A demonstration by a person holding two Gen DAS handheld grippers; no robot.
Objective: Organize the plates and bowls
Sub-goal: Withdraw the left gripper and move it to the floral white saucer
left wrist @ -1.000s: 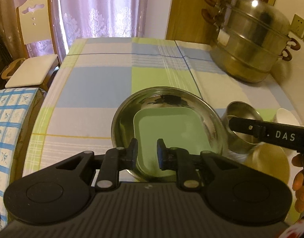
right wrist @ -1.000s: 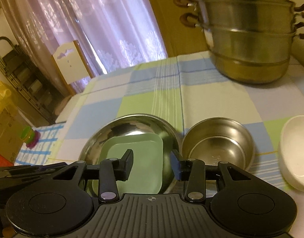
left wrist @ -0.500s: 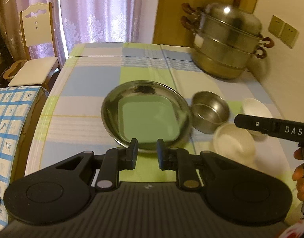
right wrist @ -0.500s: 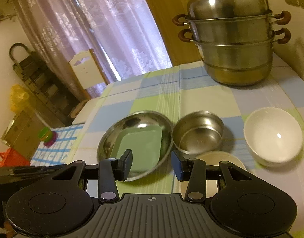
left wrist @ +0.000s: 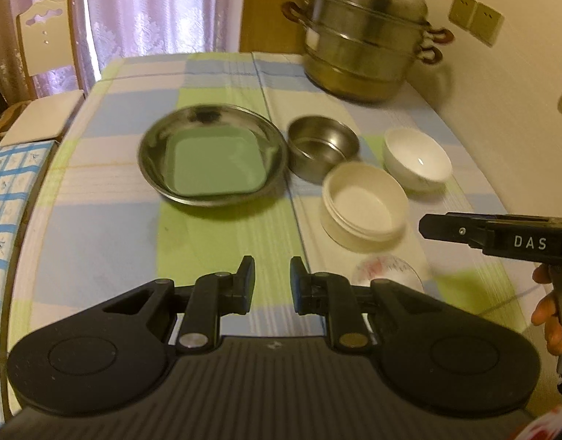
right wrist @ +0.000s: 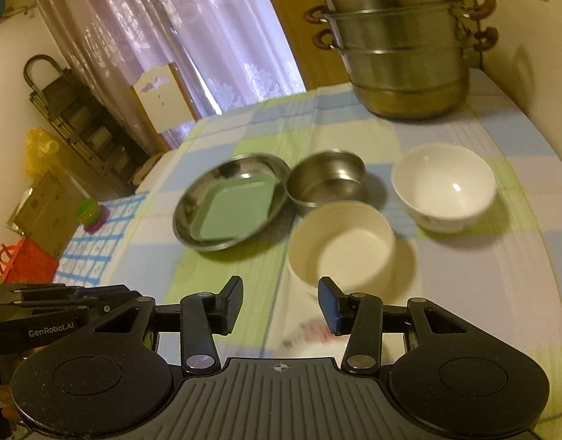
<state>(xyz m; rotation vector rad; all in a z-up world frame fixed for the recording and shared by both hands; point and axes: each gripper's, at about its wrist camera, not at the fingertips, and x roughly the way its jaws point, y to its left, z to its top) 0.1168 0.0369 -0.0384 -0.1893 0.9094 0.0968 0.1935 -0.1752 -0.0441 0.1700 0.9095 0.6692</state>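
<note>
A green square plate (left wrist: 216, 167) (right wrist: 237, 209) lies inside a wide steel dish (left wrist: 152, 157) (right wrist: 193, 198). Right of it stand a small steel bowl (left wrist: 323, 150) (right wrist: 327, 179), a cream bowl (left wrist: 363, 205) (right wrist: 341, 242) and a white bowl (left wrist: 416, 157) (right wrist: 444, 187). A small patterned saucer (left wrist: 389, 271) (right wrist: 310, 330) lies nearest me. My left gripper (left wrist: 272, 284) is open and empty, held back above the near table. My right gripper (right wrist: 280, 304) is open and empty, just short of the cream bowl; it shows from the side in the left wrist view (left wrist: 464, 233).
A tall steel steamer pot (left wrist: 365, 36) (right wrist: 402, 40) stands at the table's far right by the wall. A chair (left wrist: 42, 73) stands at the far left. A blue checked cloth (left wrist: 6, 198) lies left of the table, with a black rack (right wrist: 72, 117) beyond.
Both grippers have pulled back and up from the steel dish. More of the table now shows: the cream bowl, the white bowl and the saucer. The right gripper has opened wider.
</note>
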